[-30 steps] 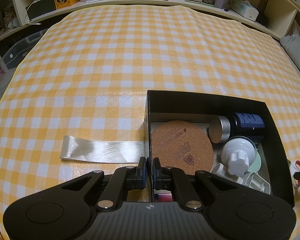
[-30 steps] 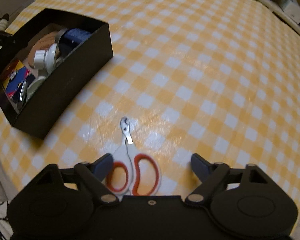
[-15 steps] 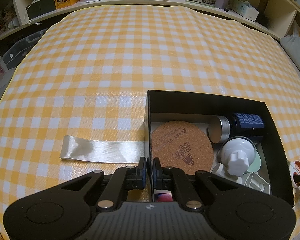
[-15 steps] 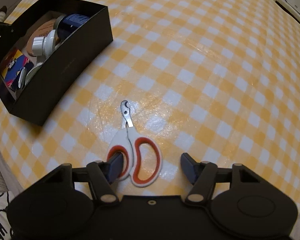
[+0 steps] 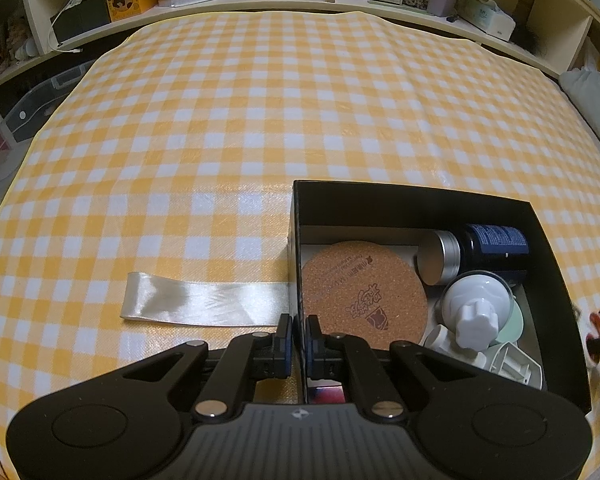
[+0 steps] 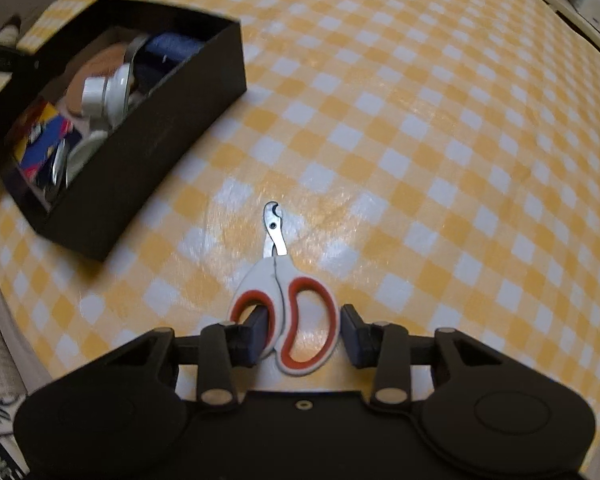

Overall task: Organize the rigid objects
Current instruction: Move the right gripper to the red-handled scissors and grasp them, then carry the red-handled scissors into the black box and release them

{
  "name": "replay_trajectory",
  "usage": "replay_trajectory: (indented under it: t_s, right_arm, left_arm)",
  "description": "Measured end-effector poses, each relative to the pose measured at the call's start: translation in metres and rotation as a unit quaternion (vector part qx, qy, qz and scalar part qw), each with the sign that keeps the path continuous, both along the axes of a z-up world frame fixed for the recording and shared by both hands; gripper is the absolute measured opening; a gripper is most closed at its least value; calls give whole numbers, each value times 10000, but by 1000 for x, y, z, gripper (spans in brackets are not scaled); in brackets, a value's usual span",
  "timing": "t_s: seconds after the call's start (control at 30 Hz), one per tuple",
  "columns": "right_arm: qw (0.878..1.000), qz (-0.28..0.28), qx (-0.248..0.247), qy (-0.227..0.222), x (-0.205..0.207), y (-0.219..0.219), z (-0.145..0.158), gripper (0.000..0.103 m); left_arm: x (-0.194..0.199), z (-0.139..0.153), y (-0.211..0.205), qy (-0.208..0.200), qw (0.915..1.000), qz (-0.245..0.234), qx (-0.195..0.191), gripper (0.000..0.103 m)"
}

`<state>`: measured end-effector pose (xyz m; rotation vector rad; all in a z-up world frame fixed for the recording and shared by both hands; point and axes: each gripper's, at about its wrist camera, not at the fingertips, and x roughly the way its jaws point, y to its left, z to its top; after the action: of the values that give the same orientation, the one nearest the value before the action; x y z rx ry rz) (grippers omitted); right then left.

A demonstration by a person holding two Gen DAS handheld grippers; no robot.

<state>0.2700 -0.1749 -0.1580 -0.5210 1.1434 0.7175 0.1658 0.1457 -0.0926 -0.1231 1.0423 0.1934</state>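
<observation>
While most of the rigid things, among them a cork coaster [image 5: 363, 295], a dark bottle [image 5: 494, 243] and a white knob [image 5: 475, 314], already lay in the black box [image 6: 140, 152], the clippers [image 6: 286, 296] were left on the checked cloth [image 6: 420, 140], just right of the box. The right gripper [image 6: 303, 330] had just been closing: its left finger stood inside one handle loop, its right finger just beside the other, not yet pinching. The left gripper [image 5: 297, 334] was clamped on the box's left wall. A ribbon [image 5: 204, 299] lay left of the box.
</observation>
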Motion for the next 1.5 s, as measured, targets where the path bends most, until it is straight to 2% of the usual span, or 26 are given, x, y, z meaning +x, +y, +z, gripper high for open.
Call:
replay_trajectory:
  t_s: [0.2, 0.33, 0.5, 0.63, 0.8, 1.03, 1.2, 1.33, 1.37, 1.5]
  right_arm:
    - [9993, -223, 260, -123, 5, -3, 10, 40]
    - [9976, -386, 433, -385, 7, -1, 20, 40]
    - [9918, -602, 974, -570, 7, 0, 43, 40]
    - [9843, -518, 1564, -637, -6, 15, 68, 40]
    - [9759, -222, 2141, -358, -22, 54, 84, 40]
    - [9760, 98, 2174, -104, -35, 121, 74, 40]
    - [9788, 209, 2027, -209, -34, 159, 65, 40]
    - [9771, 175, 2090, -365, -28, 176, 60, 42]
    - [9765, 150, 2113, -388, -27, 179, 58, 48]
    - [9788, 171, 2011, -338, -27, 178, 53, 48]
  left_arm:
    - [0, -1, -4, 10, 10000, -5, 14, 6]
    - [1, -2, -8, 31, 10000, -27, 52, 6]
    - [1, -3, -10, 28, 10000, -43, 62, 6]
    - [2, -4, -10, 28, 10000, -49, 66, 6]
    - [2, -4, -11, 28, 10000, -42, 52, 6]
    - [3, -5, -11, 26, 10000, -48, 16, 7]
    - [4, -6, -12, 29, 10000, -48, -8, 7]
    - [4, -6, -10, 28, 10000, -46, -16, 7]
    - [4, -6, -10, 29, 10000, -43, -21, 7]
    - [4, -7, -9, 29, 10000, -43, -16, 7]
